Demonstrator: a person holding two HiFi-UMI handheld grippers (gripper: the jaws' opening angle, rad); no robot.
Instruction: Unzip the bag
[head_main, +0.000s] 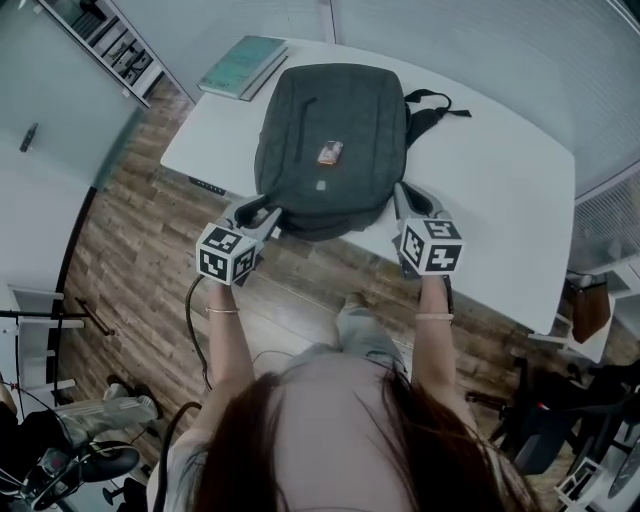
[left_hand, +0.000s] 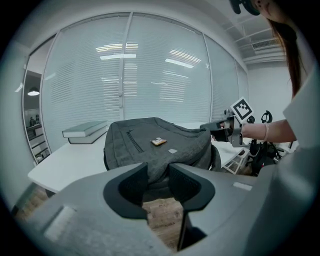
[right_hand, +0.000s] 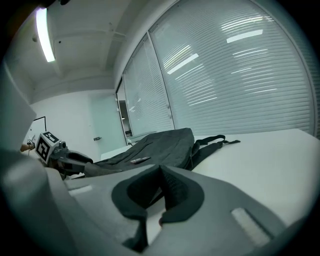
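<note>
A dark grey backpack (head_main: 330, 140) lies flat on the white table (head_main: 490, 190), with a small orange tag (head_main: 330, 152) on top and its straps (head_main: 430, 108) trailing to the far right. My left gripper (head_main: 258, 215) is at the bag's near left corner. In the left gripper view the backpack (left_hand: 155, 145) fills the gap of the left gripper (left_hand: 158, 172), whose jaws stand apart. My right gripper (head_main: 402, 195) sits at the near right corner, its jaws closed tip to tip (right_hand: 161, 172). Whether a zipper pull lies between them is hidden.
Stacked books (head_main: 240, 65) lie on the table's far left corner. The table's near edge runs just under both grippers, above wooden floor (head_main: 130, 250). A shelf unit (head_main: 110, 40) stands at the far left and chairs (head_main: 560, 410) at the right. Blinds cover the glass wall behind.
</note>
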